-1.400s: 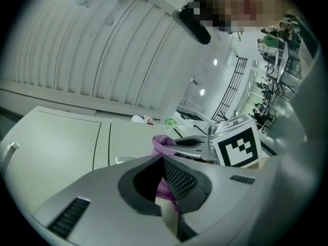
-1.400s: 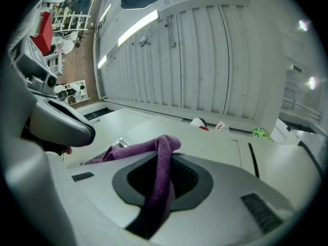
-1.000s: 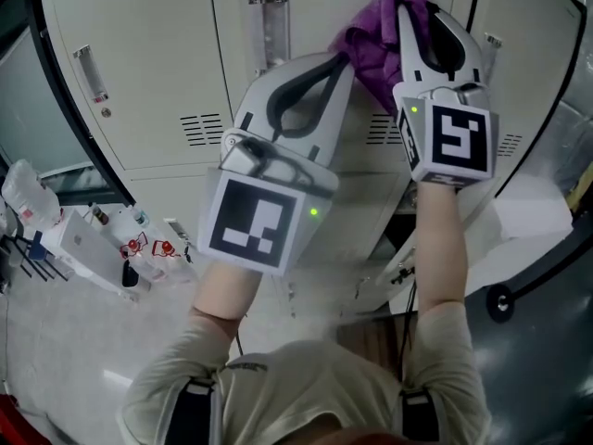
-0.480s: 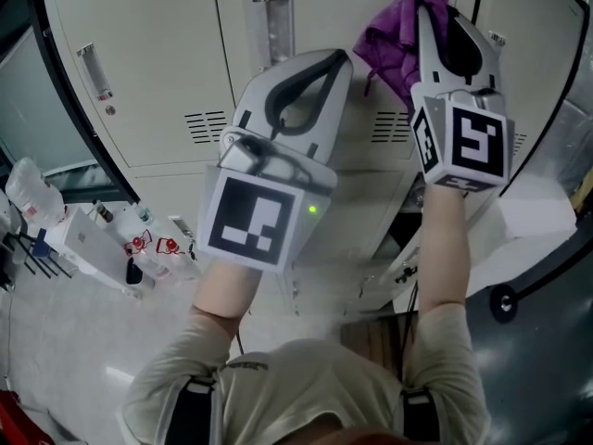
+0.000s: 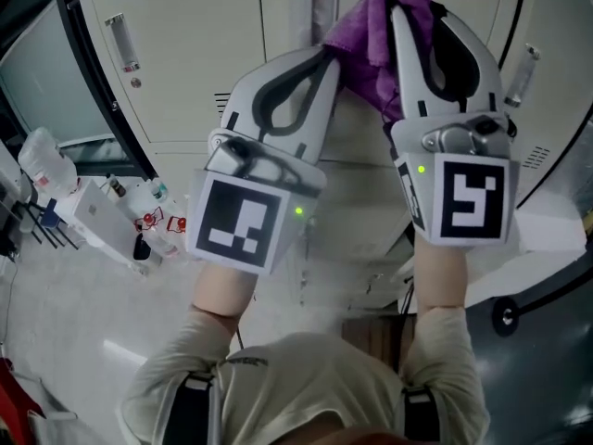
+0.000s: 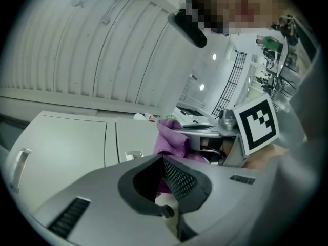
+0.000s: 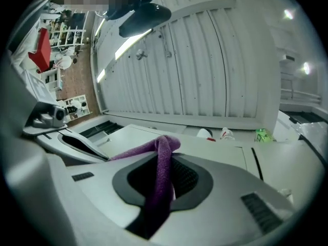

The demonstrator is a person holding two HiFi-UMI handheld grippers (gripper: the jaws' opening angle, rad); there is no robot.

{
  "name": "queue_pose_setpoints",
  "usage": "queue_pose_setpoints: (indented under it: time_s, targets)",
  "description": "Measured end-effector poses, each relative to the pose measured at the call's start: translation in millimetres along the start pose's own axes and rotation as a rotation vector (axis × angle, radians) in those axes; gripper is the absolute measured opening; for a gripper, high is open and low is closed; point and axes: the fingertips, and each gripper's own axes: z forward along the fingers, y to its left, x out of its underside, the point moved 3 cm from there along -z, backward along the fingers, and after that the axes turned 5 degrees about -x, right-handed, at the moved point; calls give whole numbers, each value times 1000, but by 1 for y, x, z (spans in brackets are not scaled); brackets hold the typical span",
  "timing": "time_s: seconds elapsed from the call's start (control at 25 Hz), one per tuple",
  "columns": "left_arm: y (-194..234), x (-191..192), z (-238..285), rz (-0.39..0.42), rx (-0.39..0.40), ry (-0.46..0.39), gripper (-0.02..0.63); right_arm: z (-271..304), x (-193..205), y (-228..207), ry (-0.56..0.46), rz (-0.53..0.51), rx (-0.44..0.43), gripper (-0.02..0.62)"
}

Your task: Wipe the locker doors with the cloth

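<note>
Locker doors fill the head view; the locker top shows only in the gripper views. Right claw is clenched on the purple cloth, which is bunched and creased at 12 o'clock. Left claw is closed and empty, its tip just beside the cloth's 8 o'clock edge.

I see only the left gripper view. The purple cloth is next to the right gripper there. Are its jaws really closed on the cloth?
Observer: Yes. The right gripper view shows the purple terry cloth running between the right gripper's shut jaws.
Operator: Does my left gripper touch the cloth?
Observer: In the head view the left gripper's shut tips reach the cloth's lower left edge; contact I cannot confirm.
Operator: Is the right gripper powered?
Observer: A small green light glows by its marker cube.
</note>
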Motion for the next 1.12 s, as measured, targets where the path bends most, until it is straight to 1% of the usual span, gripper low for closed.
queue_pose_setpoints:
  time_s: [0.12,0.24,0.44,0.56,0.68,0.84,1.12]
  targets:
    - [8,4,-11,9,-20,14,2,2,8,22,8,26,-44,54]
    - [11,11,-18,4,-29,32,1,0,22,39,35,45,-68,54]
    - [7,28,-25,-6,-28,70,0,-7,48,59,100,51,-80,54]
    - [1,37,-25,-28,-23,89,0,-13,62,63,136,50,-80,54]
    - [-7,40,-21,-41,-10,92,2,-17,77,61,181,51,-72,54]
    - [-21,39,-15,-63,18,79,0,-25,89,51,206,61,-45,54]
    - [-56,39,-1,-103,88,74,0,-48,100,24,260,21,11,55]
